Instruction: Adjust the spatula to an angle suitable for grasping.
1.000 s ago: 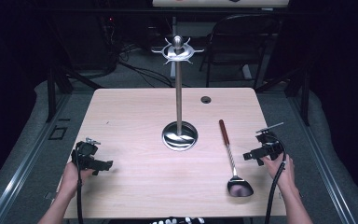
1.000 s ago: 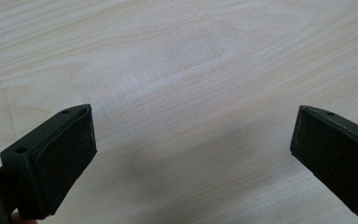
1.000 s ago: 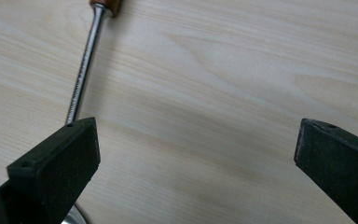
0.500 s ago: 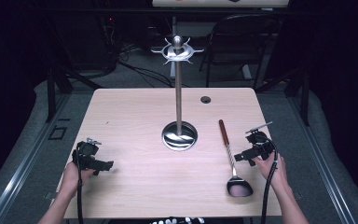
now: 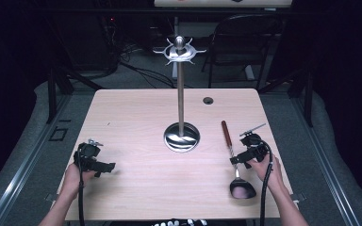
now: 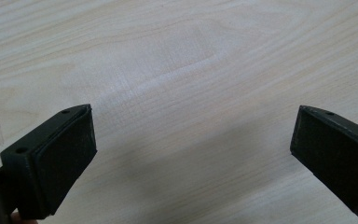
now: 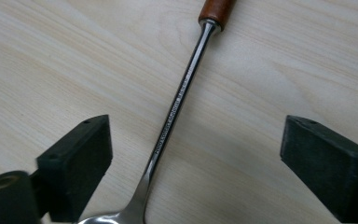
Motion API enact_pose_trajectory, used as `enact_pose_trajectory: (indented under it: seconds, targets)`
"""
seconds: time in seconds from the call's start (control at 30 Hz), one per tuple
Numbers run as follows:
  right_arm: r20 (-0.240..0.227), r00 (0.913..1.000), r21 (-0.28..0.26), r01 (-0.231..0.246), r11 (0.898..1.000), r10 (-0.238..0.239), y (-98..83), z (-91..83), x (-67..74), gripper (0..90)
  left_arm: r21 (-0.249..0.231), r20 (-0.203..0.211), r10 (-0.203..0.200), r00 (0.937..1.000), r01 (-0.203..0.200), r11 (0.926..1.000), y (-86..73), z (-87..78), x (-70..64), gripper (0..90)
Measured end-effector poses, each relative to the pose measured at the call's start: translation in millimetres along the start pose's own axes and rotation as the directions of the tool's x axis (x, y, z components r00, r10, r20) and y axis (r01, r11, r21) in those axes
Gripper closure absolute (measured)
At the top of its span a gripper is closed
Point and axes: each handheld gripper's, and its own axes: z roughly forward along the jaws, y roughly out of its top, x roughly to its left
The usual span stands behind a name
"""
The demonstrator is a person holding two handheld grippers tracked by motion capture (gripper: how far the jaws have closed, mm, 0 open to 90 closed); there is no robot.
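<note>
Two grippers sit at the near edge of the desk (image 5: 136,113), one in each of the person's hands. Left gripper (image 5: 107,166): low over bare wood at the near left, fingers (image 6: 65,158) wide apart, nothing between them. Right gripper (image 5: 234,160): at the near right, fingers (image 7: 81,161) apart and just now closing a little, straddling the steel shaft of the ladle (image 5: 235,162) without touching it.

The ladle lies flat on the desk, bowl nearest the person, shaft running away to a reddish-brown wooden handle at the far end. In the right gripper view the shaft crosses the gap at a slant and sits left of centre.

Judgement on the step in hand, a pick-up of the ladle: the gripper should shift so the shaft lies midway between the fingers, square its closing line across the shaft, drop until the pads reach desk level, then close firmly. A thin round polished shaft may roll or slip; gripping near the bowl leaves a long handle to swing.

Beyond the ladle, at the desk's middle, stands a steel utensil stand (image 5: 181,94) with a round base and a hooked crown. A dark grommet hole (image 5: 208,100) lies farther back.

Small lettering is stamped along the shaft; it is too fine to read.
</note>
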Motion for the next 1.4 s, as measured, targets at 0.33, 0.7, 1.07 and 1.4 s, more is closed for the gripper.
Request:
enact_pose_trajectory:
  seconds: [0.33, 0.7, 1.07, 1.4]
  targets:
    - [0.014, 0.9999, -0.001, 0.006, 1.000, -0.006, 0.8, 6.0, 8.3, 39.7, 0.006, 0.002, -0.001, 1.0000, 0.001, 1.0000, 0.2, 0.8, -1.1, 0.0]
    - [0.064, 0.9968, 0.054, 0.044, 0.998, -0.048, 4.0, 15.1, 23.1, 64.3, 0.012, -0.003, 0.012, 0.9999, -0.012, 0.9999, 0.3, 1.1, -1.6, 0.1]
    - [0.064, 0.9968, 0.066, 0.044, 0.997, -0.048, 2.9, 19.4, 25.5, 74.4, 0.014, -0.005, 0.015, 0.9999, -0.015, 0.9998, 0.4, 1.4, -2.4, 0.1]
    - [0.046, 0.9929, 0.113, 0.104, 0.988, -0.110, 2.1, 17.8, 27.1, 77.2, 0.009, -0.008, 0.020, 0.9998, -0.020, 0.9998, 0.3, 0.3, -2.7, 0.2]
